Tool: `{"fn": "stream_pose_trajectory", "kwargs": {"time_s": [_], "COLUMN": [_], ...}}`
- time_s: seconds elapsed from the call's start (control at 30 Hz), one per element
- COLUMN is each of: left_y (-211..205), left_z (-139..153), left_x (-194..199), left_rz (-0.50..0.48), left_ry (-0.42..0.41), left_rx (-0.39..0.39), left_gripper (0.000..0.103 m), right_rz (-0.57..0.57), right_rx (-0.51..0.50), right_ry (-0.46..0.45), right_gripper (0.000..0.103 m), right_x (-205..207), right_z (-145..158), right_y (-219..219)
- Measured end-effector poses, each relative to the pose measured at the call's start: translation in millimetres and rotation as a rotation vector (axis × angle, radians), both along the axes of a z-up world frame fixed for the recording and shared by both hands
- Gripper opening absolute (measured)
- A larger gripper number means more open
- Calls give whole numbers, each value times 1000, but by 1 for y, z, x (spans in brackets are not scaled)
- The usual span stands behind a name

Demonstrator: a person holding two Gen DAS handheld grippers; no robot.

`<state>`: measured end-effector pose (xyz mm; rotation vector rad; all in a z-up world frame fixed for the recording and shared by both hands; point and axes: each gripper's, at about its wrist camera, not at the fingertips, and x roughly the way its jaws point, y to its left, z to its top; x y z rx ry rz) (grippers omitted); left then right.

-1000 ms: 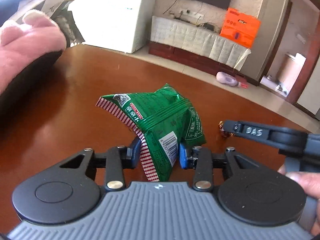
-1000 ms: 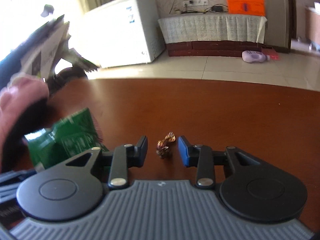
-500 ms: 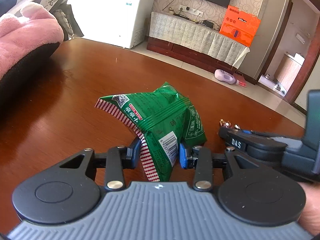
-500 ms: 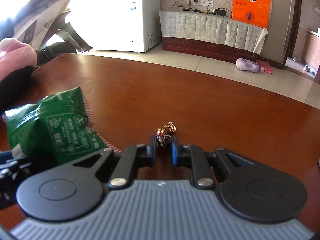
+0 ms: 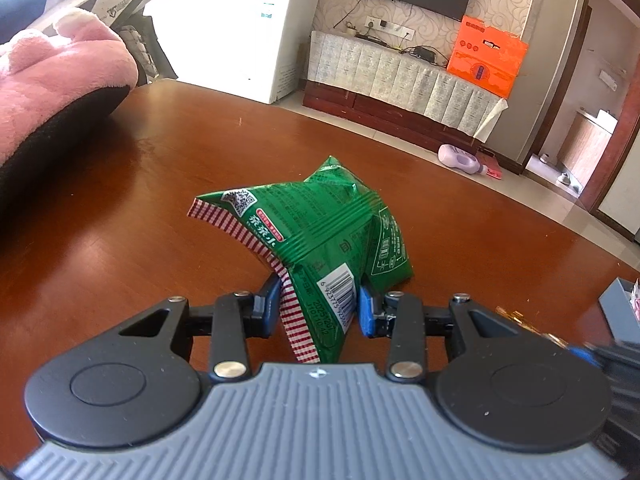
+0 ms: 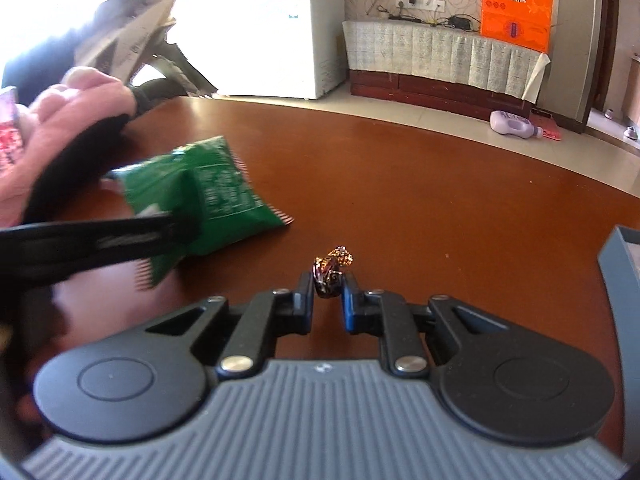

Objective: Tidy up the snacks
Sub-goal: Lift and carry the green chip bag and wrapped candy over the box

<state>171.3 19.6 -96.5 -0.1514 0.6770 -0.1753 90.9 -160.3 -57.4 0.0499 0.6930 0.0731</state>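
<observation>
The right tongs (image 6: pixel 327 294) grip the small brown foil-wrapped candy (image 6: pixel 331 270), the left tongs (image 5: pixel 318 308) grip the green crinkled snack bag (image 5: pixel 316 236), and the grey bin (image 6: pixel 624 272) lies to the right, nearer the right hand.

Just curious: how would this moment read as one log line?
left hand-held gripper: shut on green snack bag | right hand-held gripper: shut on wrapped candy
</observation>
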Motion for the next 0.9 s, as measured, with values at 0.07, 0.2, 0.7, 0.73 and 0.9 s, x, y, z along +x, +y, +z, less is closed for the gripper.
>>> {"fn": "stream_pose_trajectory", "kwargs": {"time_s": [0.07,0.2,0.7,0.73,0.9], "left_y": [-2,-6,-47,-51,-75], "left_z": [0,2,9,11,16], "left_x": [-1,-3,-6,-7,-15], "left_rz": [3,23,30,23,-23], "left_ry": [-5,0,19,19,2], "left_rx": [5,11,70,70,88], "left_gripper": [43,43,43,43,43], "right_rz": [7,18,-19,-22,-40], "right_rx": [8,28,55,56,47], "right_ry": [-10,-36,-133,-138,-175], "right_gripper": [17,17,17,17,17], "right_x": [-16,-51,-140,-147,-172], "right_z": [8,21,50,51,59], "right_y": [-3,-10,-56,-60,-74]}}
